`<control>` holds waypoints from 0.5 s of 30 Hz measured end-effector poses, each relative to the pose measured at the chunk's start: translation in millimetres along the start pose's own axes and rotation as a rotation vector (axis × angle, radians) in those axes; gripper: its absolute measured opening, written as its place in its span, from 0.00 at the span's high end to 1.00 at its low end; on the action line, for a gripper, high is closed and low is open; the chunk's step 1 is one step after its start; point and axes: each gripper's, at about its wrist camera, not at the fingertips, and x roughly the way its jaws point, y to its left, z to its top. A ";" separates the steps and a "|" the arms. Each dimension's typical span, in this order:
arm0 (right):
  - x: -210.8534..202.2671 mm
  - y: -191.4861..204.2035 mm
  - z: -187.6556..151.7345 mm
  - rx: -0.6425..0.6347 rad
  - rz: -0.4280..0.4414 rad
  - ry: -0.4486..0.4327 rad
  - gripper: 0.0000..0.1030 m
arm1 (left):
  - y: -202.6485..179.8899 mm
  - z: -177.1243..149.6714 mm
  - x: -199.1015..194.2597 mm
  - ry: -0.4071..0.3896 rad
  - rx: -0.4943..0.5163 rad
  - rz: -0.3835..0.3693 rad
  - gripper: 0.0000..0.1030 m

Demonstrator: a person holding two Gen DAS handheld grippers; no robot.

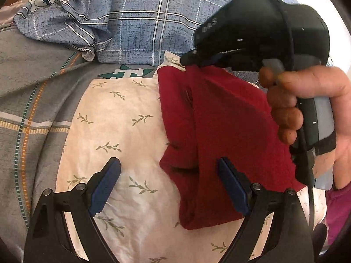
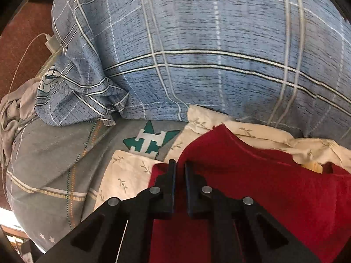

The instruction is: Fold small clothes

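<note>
- We see a red cloth (image 1: 221, 135) lying on a cream leaf-print sheet (image 1: 122, 118), which is spread over a grey bedcover (image 1: 33, 92) on the bed.
- Right tool (image 2: 180, 168): fingers drawn close together, only a thin gap left, clamped on the far edge of the red cloth. In the left wrist view its tip (image 1: 188, 60) pinches the cloth's top corner and lifts it off the sheet.
- A hand (image 1: 311, 118) grips the right tool's handle, just right of the cloth.
- Left tool (image 1: 169, 175): fingers wide apart, nothing between the pads. Its right-side finger (image 1: 232, 188) sits over the near part of the red cloth; we can't tell if it touches. Its other finger (image 1: 105, 184) is over bare cream sheet.
- The cloth hangs in loose folds from the pinched corner, its lower edge resting on the sheet.
- Blue plaid pillow (image 2: 208, 54) behind the cloth, a crumpled blue plaid piece (image 2: 81, 87) to its left.
- Green star logo (image 2: 151, 142) on the bedcover, just left of the cloth.
- White charger plug (image 2: 51, 43) with cable at the far left edge.
</note>
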 end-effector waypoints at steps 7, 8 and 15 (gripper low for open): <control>17.6 -13.2 -2.7 0.023 0.051 0.006 0.87 | -1.7 -3.0 2.5 -0.007 0.015 0.024 0.12; 11.6 -17.5 -4.9 0.039 0.072 -0.006 0.86 | -1.6 -3.2 2.6 -0.007 0.016 0.024 0.12; -49.5 -61.9 -38.4 0.004 -0.027 -0.106 0.64 | -1.5 -4.7 2.2 -0.011 0.022 0.032 0.12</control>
